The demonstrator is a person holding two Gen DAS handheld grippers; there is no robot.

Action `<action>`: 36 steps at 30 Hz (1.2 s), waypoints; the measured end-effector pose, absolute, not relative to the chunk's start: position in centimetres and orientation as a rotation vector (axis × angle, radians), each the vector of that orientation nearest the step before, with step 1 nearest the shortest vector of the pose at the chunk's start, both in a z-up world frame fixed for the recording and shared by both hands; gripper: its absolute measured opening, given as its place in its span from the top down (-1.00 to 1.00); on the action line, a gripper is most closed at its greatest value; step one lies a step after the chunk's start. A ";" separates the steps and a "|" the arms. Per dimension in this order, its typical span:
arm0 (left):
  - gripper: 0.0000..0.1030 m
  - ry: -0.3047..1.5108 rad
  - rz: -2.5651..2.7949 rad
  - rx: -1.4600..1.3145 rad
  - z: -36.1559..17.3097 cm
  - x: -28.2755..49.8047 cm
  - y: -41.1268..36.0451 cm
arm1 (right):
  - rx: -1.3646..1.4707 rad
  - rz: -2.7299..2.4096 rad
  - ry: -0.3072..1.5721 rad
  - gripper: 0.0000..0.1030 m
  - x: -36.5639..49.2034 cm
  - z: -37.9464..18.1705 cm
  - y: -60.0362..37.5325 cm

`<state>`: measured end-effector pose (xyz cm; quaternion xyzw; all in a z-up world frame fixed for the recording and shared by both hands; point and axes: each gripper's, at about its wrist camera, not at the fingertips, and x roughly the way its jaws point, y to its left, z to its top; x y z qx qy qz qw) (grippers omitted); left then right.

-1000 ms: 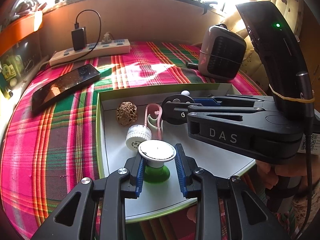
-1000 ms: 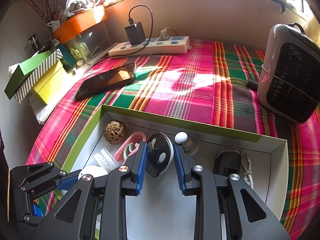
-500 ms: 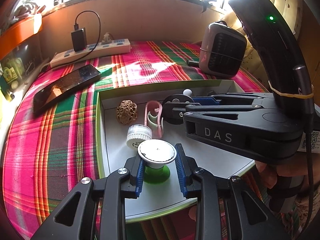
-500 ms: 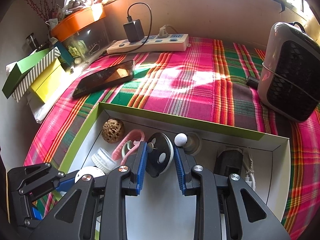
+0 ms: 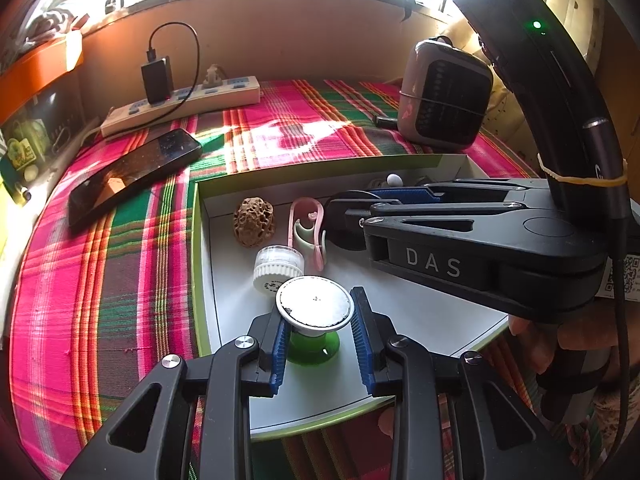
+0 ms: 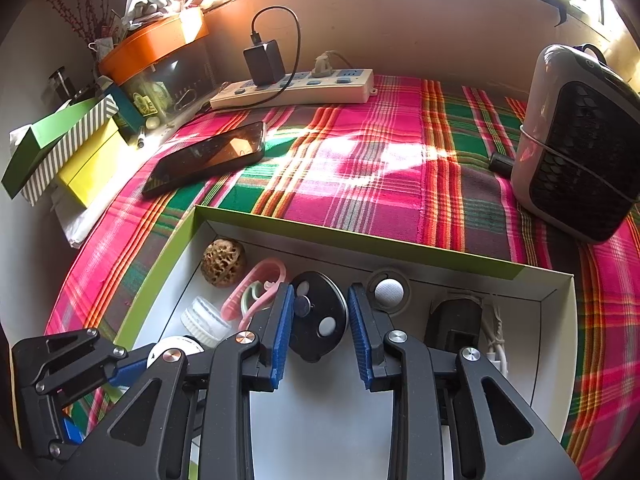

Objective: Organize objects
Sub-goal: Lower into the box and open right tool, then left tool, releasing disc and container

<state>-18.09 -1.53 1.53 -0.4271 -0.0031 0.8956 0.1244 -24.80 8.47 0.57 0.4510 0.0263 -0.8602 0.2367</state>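
Tray point(image 6: 400, 250), already stocked: walnut point(image 6: 223, 263), pink clip point(image 6: 256, 292), cap point(image 5: 278, 266). Our left gripper point(image 5: 322, 334) brackets the white-topped suction cup point(image 5: 315, 307), grip uncertain; right gripper point(image 6: 320, 330), parted, straddles the black disc point(image 6: 320, 318). Phone point(image 6: 208, 157) remains outside.

- Walnut point(image 6: 223, 263) sits in my tray's point(image 6: 340, 232) far-left corner, clip point(image 6: 256, 290) just right of it.
- Phone point(image 6: 206, 158) lies behind the tray, power strip point(image 6: 296, 88) at the cloth's point(image 6: 360, 184) far edge.
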 end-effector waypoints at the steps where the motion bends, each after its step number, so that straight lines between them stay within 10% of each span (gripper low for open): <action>1: 0.45 -0.003 2.613 -1.245 1.6 -18.0 -1.5 | 1.237 -2.359 0.069 0.37 -24.8 0.5 8.5; 36: 0.13 -0.021 2.634 -1.221 2.7 -15.6 -1.5 | 1.152 -2.384 -0.004 0.09 -21.6 2.9 9.8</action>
